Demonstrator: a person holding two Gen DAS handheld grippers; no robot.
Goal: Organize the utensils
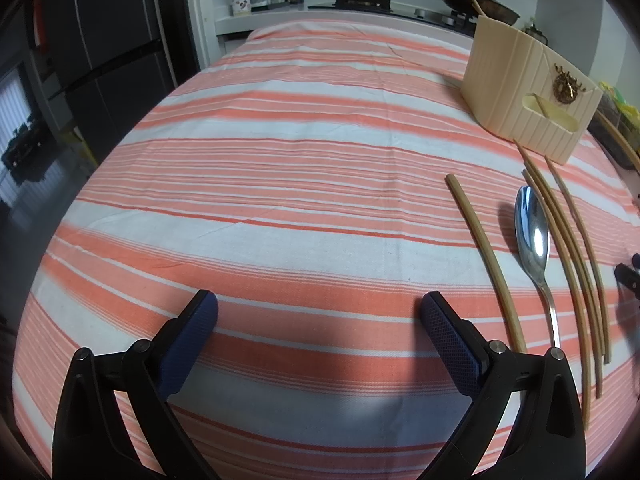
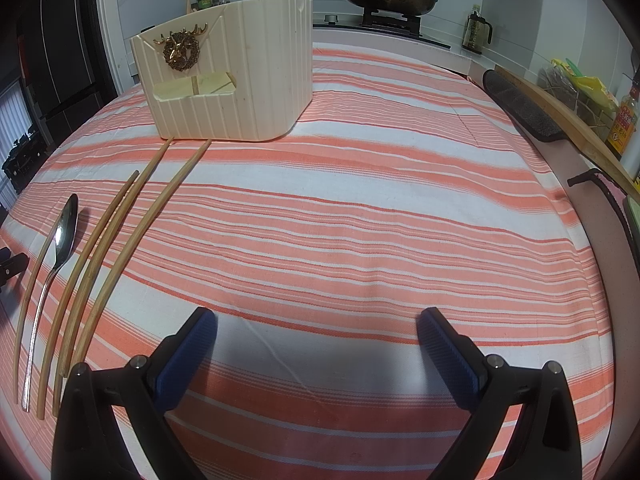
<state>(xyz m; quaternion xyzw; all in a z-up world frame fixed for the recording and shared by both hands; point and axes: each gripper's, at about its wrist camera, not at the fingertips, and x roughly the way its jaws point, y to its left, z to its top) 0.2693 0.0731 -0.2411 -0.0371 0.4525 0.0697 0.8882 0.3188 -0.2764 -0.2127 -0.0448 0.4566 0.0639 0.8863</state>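
Fingers [image 2: 444, 344] apart; chopstick [image 2: 194, 80] inside holder [image 2: 256, 64].

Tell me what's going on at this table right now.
Nothing is being handled yet. Both grippers, left and right, hover with jaws open and empty over the striped tablecloth. A metal spoon and four wooden chopsticks lie loose in front of the cream utensil holder, waiting to be sorted.

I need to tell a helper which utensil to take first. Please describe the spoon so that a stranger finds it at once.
Find the cream ribbed holder with a golden deer ornament on the striped tablecloth. In front of it lie long utensils side by side. The spoon is the only shiny metal one, lying among the bamboo chopsticks.
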